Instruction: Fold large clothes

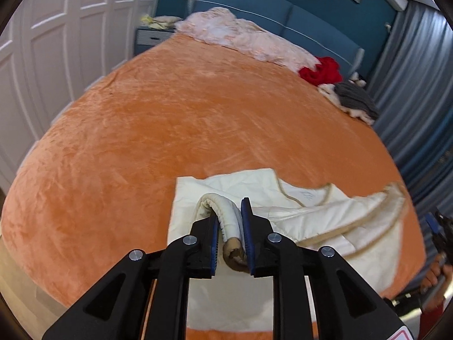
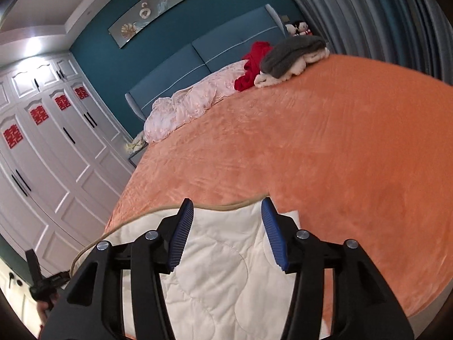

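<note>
A cream quilted garment with tan trim [image 1: 305, 218] lies on the orange bed cover [image 1: 170, 130] near the bed's front edge. My left gripper [image 1: 230, 215] is shut on a rolled, tan-edged fold of the garment [image 1: 226, 226]. In the right wrist view the garment [image 2: 220, 269] lies under my right gripper [image 2: 226, 218], whose blue pads stand wide apart with nothing between them. The right gripper also shows at the right edge of the left wrist view [image 1: 437, 232].
A pink quilt [image 1: 240, 36] lies along the blue headboard [image 1: 311, 25]. A red garment [image 1: 321, 70] and a grey and white pile [image 1: 354, 99] sit at the far right of the bed. White wardrobes [image 2: 42, 155] stand left, grey curtains [image 1: 419, 90] right.
</note>
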Motion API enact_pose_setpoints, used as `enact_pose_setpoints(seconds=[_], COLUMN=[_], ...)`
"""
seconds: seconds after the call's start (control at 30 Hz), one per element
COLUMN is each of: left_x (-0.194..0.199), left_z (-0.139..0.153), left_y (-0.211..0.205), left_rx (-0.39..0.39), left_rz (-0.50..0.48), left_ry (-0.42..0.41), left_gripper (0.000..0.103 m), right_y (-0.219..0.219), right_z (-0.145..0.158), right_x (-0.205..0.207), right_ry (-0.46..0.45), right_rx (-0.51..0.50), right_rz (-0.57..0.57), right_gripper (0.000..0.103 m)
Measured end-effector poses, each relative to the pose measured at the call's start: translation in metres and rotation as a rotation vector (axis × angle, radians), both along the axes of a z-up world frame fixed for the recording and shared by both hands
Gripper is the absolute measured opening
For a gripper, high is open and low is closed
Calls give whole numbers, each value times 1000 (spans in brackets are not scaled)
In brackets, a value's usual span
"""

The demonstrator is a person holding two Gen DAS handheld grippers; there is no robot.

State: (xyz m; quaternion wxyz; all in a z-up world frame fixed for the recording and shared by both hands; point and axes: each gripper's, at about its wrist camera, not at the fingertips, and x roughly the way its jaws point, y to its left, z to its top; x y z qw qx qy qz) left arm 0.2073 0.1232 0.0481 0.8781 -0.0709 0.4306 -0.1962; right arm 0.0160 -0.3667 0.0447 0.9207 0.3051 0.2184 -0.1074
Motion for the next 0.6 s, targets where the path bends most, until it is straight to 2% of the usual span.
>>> enact_pose_setpoints(seconds=[0.2, 0.4, 0.43, 0.47, 0.5, 0.53, 0.6], left_x=[1, 8, 6, 1, -2, -3, -2], left_z=[20, 33, 39, 50, 58, 64, 71], left_y=[12, 29, 33, 40, 45, 50, 54], left_rx=[-71, -104, -100, -77, -54, -30, 0], left_rz=[-100, -86, -56, 2, 41, 76, 103], left_ry=[54, 74, 37, -50, -107, -152, -179], left_gripper=[22, 22, 27, 33, 52, 61, 61], right_y=[10, 20, 21, 23, 25, 27, 30], right_z=[0, -20, -22, -24, -26, -28, -30], right_x=[-2, 0, 1, 2, 3, 6, 10], right_ry=[58, 116, 120, 126, 130, 136, 145], right_rx=[-99, -118, -118, -119, -120, -123, -132], right_rz=[42, 69, 72, 77, 82, 89, 92], right_gripper=[49, 49, 49, 49, 49, 49, 49])
